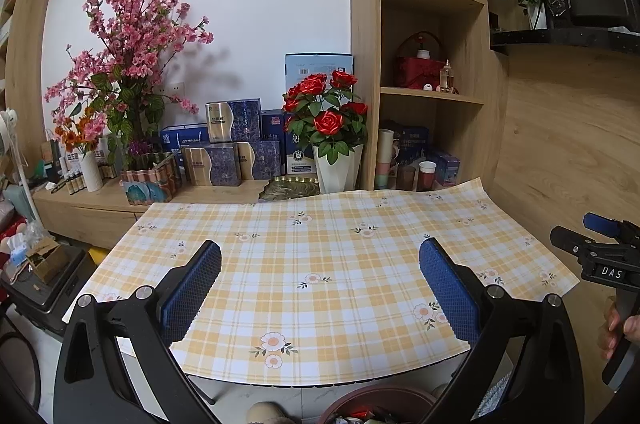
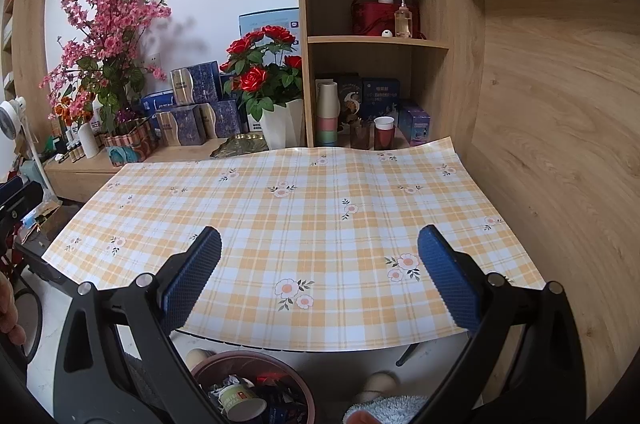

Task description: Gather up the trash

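A brown round trash bin stands on the floor below the table's near edge. It holds a paper cup and other dark scraps. Its rim also shows in the left wrist view. My left gripper is open and empty above the checked tablecloth. My right gripper is open and empty above the same cloth. The right gripper also shows at the right edge of the left wrist view. No trash shows on the tablecloth.
A white pot of red roses and a gold tray stand at the table's far edge. Blue boxes, a pink blossom plant and shelves with cups lie behind. A wooden wall is at right.
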Tool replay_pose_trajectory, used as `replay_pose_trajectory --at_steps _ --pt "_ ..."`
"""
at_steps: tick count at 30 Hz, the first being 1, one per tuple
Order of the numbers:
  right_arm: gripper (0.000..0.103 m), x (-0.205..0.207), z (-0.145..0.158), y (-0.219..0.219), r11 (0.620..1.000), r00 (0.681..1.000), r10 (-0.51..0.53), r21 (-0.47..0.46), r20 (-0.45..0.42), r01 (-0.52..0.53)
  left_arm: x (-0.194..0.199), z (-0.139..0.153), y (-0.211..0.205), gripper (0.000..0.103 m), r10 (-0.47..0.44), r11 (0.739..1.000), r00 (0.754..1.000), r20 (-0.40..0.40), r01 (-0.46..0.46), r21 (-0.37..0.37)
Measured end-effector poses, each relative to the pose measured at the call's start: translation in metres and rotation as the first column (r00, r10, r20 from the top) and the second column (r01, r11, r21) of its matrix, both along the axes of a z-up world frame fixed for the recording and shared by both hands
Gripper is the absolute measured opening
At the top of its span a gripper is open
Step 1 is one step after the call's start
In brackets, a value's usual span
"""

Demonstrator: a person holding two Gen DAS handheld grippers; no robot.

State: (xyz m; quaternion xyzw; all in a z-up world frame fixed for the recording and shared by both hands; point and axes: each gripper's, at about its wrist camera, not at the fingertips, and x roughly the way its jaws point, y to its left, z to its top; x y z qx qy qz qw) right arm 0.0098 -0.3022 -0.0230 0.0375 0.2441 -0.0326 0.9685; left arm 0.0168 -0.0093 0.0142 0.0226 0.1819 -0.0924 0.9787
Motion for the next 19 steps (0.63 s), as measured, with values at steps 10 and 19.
replay_pose_trajectory --at_steps 10,19 --pt "0.097 0.0024 -0.0004 0.0033 1.000 1.000 0.008 -0.015 0.000 -0.008 -0.0012 0.0007 0.0037 0.097 0.007 1.000 1.000 0.003 -0.007 -0.009" --pt "0.097 0.0026 -0.0004 0.0042 1.000 1.000 0.007 -0.015 -0.002 -0.007 0.0003 -0.0016 0.0059 0.097 0.017 1.000 1.000 -0.010 -0.017 -0.006"
